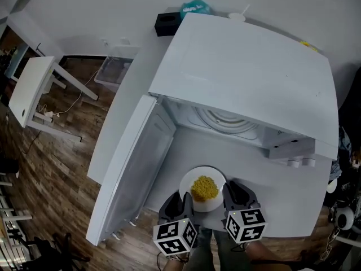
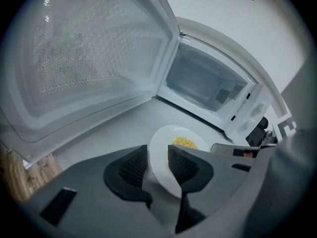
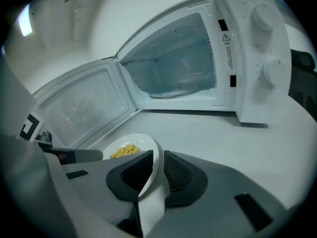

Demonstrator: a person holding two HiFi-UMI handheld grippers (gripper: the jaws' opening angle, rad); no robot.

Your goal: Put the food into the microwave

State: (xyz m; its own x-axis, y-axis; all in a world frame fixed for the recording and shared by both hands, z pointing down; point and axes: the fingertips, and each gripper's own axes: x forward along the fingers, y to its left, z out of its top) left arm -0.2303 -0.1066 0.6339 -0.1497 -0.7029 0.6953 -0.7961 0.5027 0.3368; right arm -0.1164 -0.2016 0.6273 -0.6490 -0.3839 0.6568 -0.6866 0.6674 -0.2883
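A white plate [image 1: 186, 188] holding yellow food [image 1: 204, 188] rests on the white counter in front of the open microwave [image 1: 242, 66]. Its door [image 1: 135, 168] swings out to the left, and the turntable [image 1: 225, 117] shows inside. My left gripper [image 1: 183, 201] straddles the plate's left rim and my right gripper [image 1: 231, 189] straddles the right rim. In the left gripper view the rim of the plate [image 2: 166, 148] passes between the open jaws of the left gripper [image 2: 157, 162], with a gap at one pad. In the right gripper view the plate [image 3: 143, 144] runs between the jaws of the right gripper [image 3: 158, 170], which stand close beside it.
The microwave's two knobs [image 3: 262, 16] sit right of the cavity [image 3: 173, 68]. A black box [image 1: 167, 23] and a teal bag [image 1: 194, 7] lie behind the microwave. The counter's front edge runs just below the grippers. A white table [image 1: 34, 86] stands on the wood floor at left.
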